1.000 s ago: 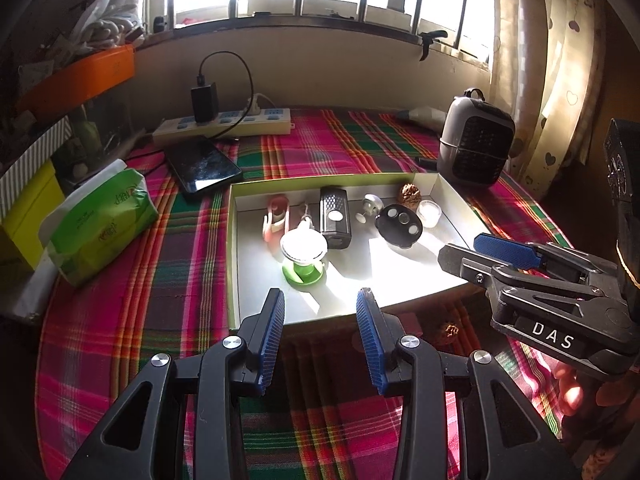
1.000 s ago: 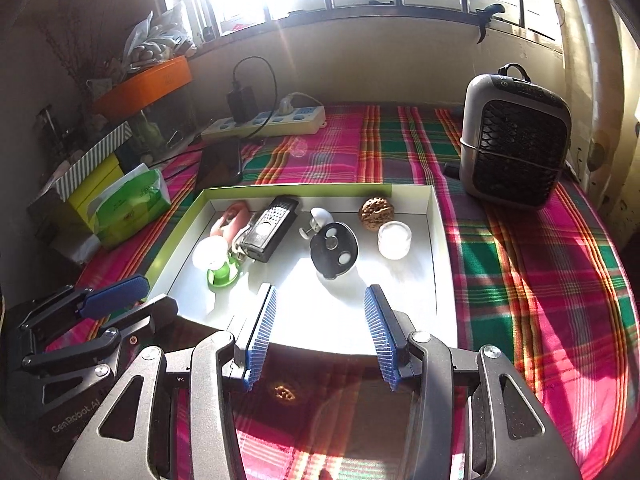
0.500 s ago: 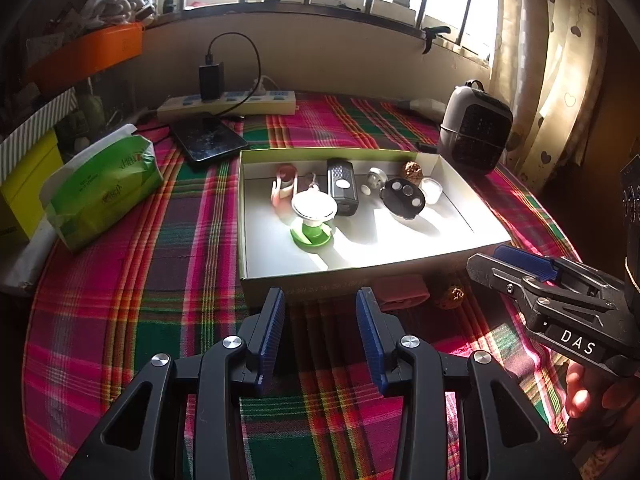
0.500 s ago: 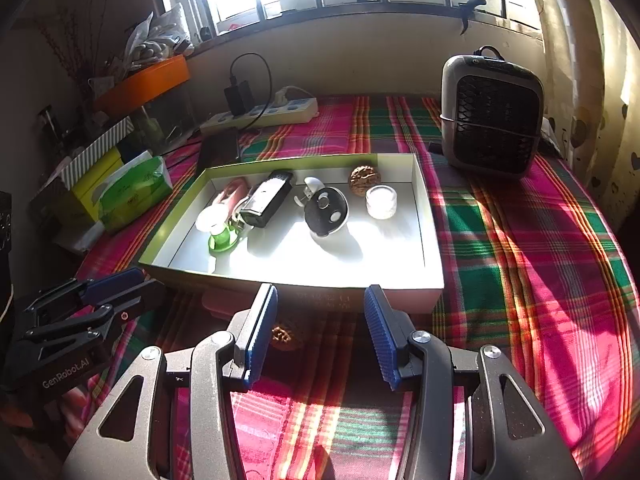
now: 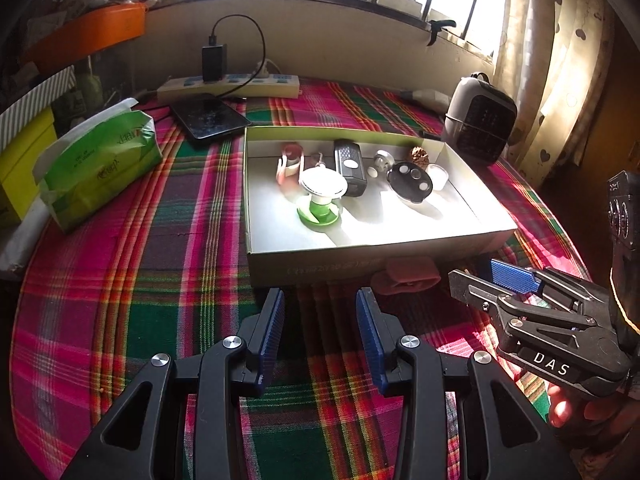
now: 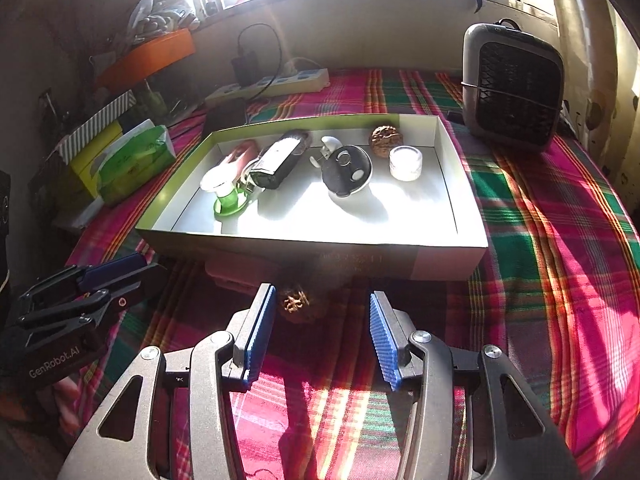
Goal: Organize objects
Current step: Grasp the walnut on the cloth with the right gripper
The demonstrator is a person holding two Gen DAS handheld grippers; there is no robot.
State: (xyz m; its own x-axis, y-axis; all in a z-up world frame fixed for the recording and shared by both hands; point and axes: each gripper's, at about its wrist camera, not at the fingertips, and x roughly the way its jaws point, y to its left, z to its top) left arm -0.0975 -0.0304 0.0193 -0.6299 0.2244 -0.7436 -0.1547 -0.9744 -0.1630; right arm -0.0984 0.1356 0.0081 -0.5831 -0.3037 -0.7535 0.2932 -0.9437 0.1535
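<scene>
Walnut (image 6: 295,303) lying loose on the plaid tablecloth (image 6: 560,280) just outside the near wall of the shallow box (image 6: 320,258), close to the inner face of the right gripper (image 6: 323,334)'s left finger, fingers spread wide and holding nothing. Beside it, toward the table's left edge, a pink object (image 5: 406,280) pressed against the same near wall. Left gripper (image 5: 320,336) hovering low over the cloth at the table's near edge, fingers also apart and empty, aimed at the box's near wall. Inside the box, a green-based cup with a white lid (image 5: 322,196) toward the left wall, a pink-and-white item (image 5: 289,166) behind it, a black rectangular device (image 5: 350,166) at the middle, a black oval case (image 5: 410,182) and a small white jar (image 6: 406,163) toward the right wall, a second walnut (image 6: 386,140) at the far wall. Outside the box, a green tissue pack (image 5: 100,160) near the table's left edge, a dark phone (image 5: 210,120) and white power strip (image 5: 228,84) along the far edge, a small grey heater (image 6: 514,84) at the far right corner.
</scene>
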